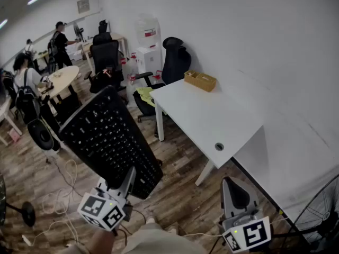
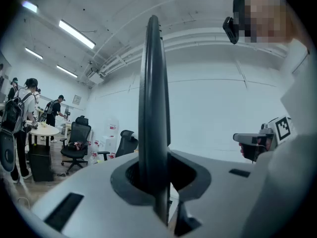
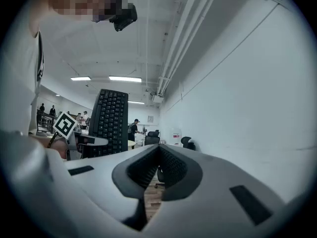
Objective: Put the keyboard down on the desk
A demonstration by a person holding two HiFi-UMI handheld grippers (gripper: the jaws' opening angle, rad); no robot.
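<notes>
A black keyboard [image 1: 111, 142] hangs tilted in the air over the wooden floor, left of the white desk [image 1: 212, 115]. My left gripper [image 1: 121, 187] is shut on its near end. In the left gripper view the keyboard [image 2: 153, 98] stands edge-on, rising from between the jaws of my left gripper [image 2: 159, 182]. My right gripper [image 1: 235, 192] is low by the desk's near corner, shut with nothing in it. In the right gripper view the tips of my right gripper [image 3: 156, 150] meet, and the keyboard [image 3: 110, 120] shows to the left.
A cardboard box [image 1: 200, 80] sits at the desk's far end and a cable hole [image 1: 219, 146] near its front. Black office chairs [image 1: 172, 62] stand behind the desk. Cables [image 1: 61, 194] lie on the floor. A fan [image 1: 320, 210] is at lower right. People stand at far left.
</notes>
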